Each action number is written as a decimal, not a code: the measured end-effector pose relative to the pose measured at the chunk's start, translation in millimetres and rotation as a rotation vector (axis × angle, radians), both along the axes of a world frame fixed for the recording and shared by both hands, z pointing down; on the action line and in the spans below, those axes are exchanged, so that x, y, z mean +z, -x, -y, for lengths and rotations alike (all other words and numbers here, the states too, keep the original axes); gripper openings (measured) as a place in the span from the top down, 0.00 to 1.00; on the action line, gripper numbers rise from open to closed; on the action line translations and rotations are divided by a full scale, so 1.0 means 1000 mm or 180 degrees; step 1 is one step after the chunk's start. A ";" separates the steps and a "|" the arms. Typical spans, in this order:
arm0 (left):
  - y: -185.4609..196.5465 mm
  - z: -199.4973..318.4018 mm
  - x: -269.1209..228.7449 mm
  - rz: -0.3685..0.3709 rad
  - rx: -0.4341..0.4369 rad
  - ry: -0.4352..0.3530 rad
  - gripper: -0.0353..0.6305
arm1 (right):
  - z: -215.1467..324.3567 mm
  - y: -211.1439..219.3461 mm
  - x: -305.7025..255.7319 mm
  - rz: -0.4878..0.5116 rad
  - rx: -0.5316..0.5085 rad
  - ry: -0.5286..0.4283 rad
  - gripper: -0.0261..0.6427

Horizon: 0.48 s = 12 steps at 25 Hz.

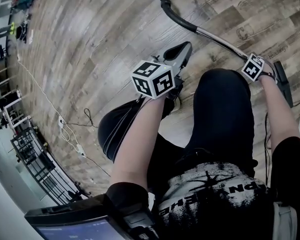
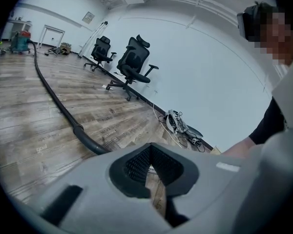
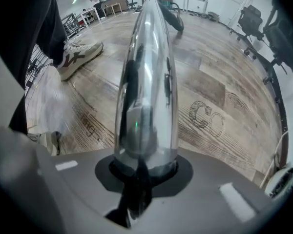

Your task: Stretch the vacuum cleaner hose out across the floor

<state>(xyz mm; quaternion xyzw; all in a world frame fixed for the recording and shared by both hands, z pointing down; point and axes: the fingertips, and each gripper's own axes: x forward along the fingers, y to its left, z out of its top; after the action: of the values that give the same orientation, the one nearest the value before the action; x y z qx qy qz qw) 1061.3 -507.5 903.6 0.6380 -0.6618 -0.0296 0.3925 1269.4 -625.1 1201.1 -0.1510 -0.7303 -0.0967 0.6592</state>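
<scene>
the black hose lies in a long line over the wood floor, probably limp and light but prone to kink; its stiff chrome wand is the surer handle, clamped in the right gripper; the left gripper is closed, empty

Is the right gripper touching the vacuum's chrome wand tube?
Touching. The right gripper view shows the chrome wand tube clamped between the jaws of the right gripper, which press against both its sides.
</scene>
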 end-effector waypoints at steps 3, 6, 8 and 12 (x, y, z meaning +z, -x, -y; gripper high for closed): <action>0.006 -0.008 0.005 0.0001 -0.0077 0.0025 0.94 | -0.004 0.001 0.010 -0.0059 -0.0057 0.0017 0.84; 0.007 -0.016 0.010 -0.0025 -0.0162 0.0077 0.94 | -0.013 -0.004 0.020 -0.0112 -0.0074 0.0095 0.84; 0.008 -0.018 0.015 -0.0018 -0.0169 0.0108 0.94 | -0.013 -0.005 0.026 -0.0138 -0.0062 0.0116 0.84; 0.010 -0.027 0.023 -0.0007 -0.0217 0.0151 0.94 | -0.011 -0.006 0.037 -0.0172 -0.0089 0.0073 0.84</action>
<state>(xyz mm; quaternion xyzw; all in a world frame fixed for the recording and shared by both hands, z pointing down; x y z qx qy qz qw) 1051.4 -480.5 927.1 0.6056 -0.6833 -0.0279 0.4070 1275.2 -613.7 1237.9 -0.1713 -0.7110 -0.0934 0.6756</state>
